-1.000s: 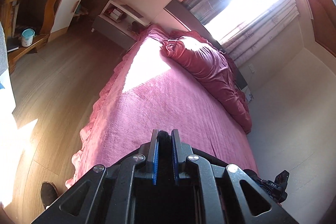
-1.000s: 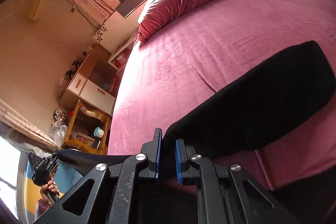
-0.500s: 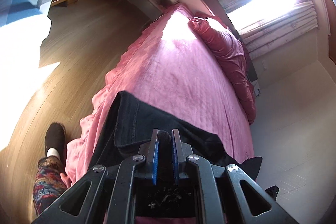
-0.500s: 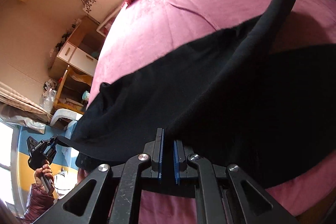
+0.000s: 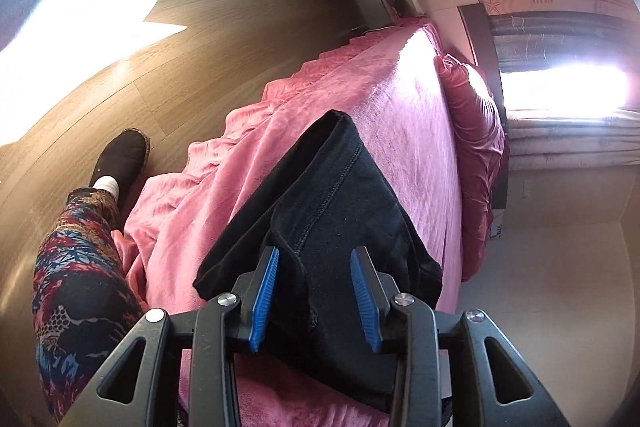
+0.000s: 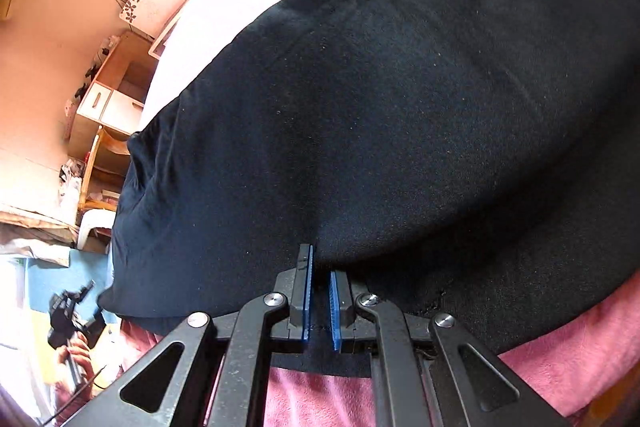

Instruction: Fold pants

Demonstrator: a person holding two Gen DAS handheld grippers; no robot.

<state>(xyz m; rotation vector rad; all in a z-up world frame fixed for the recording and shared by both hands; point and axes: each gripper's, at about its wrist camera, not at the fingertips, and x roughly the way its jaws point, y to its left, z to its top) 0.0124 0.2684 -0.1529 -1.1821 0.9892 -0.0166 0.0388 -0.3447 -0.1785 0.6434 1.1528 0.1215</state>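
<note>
The black knit pants (image 5: 340, 227) lay spread on the pink plush bedspread (image 5: 400, 115), near the bed's near edge. The left gripper (image 5: 314, 291) was opening, blue pads clear of the fabric edge lying between them. The right gripper (image 6: 319, 297) was pinched tight on the pants' hem. A patterned trouser leg (image 5: 76, 267) and dark slipper (image 5: 120, 155) stood left on the wooden floor (image 5: 240, 11).

no readable text, labels or numbers
</note>
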